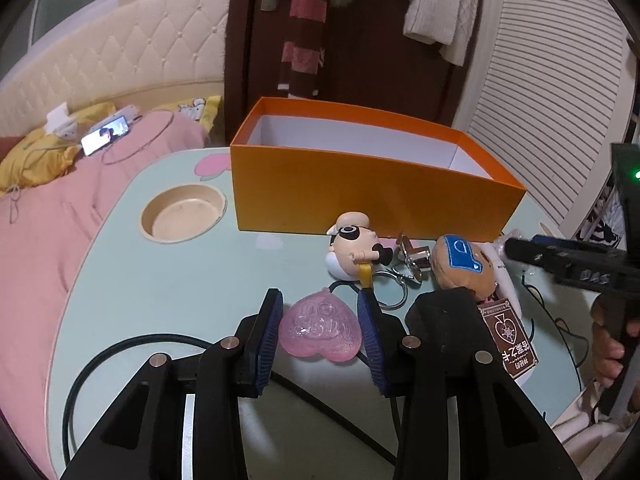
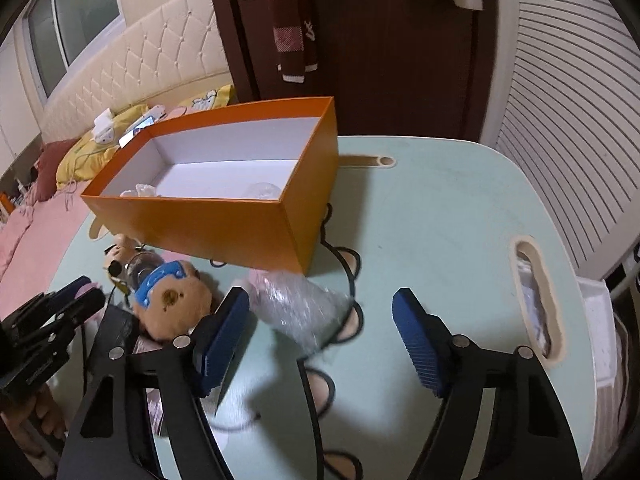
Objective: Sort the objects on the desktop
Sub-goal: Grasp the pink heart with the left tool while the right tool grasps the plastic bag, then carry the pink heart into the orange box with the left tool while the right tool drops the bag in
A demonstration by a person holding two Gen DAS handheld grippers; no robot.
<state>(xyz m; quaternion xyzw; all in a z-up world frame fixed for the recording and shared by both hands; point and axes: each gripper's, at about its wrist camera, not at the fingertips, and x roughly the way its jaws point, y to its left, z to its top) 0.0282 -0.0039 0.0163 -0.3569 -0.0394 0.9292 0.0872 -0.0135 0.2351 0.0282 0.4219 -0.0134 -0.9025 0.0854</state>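
My left gripper (image 1: pixel 320 320) has its blue pads against both sides of a pink heart-shaped charm (image 1: pixel 320 330) on the pale green table (image 1: pixel 168 280). Beyond it lie a cartoon figure keychain (image 1: pixel 354 246), metal key rings (image 1: pixel 404 272), a brown plush bear (image 1: pixel 460 266) and a brown tag (image 1: pixel 510 338). The orange box (image 1: pixel 360 188) stands behind them. My right gripper (image 2: pixel 320 340) is open above the table, with a clear bubble-wrap bag (image 2: pixel 300 304) just ahead between its fingers. The bear (image 2: pixel 172 304) also shows in the right wrist view, at its left.
The box (image 2: pixel 224 224) holds a few small clear items. A round cup recess (image 1: pixel 182 214) is sunk in the table at the left. A black cable (image 2: pixel 344 264) runs across the table. A slot (image 2: pixel 538 300) is cut near the table's right edge. A pink bed (image 1: pixel 48 208) lies left.
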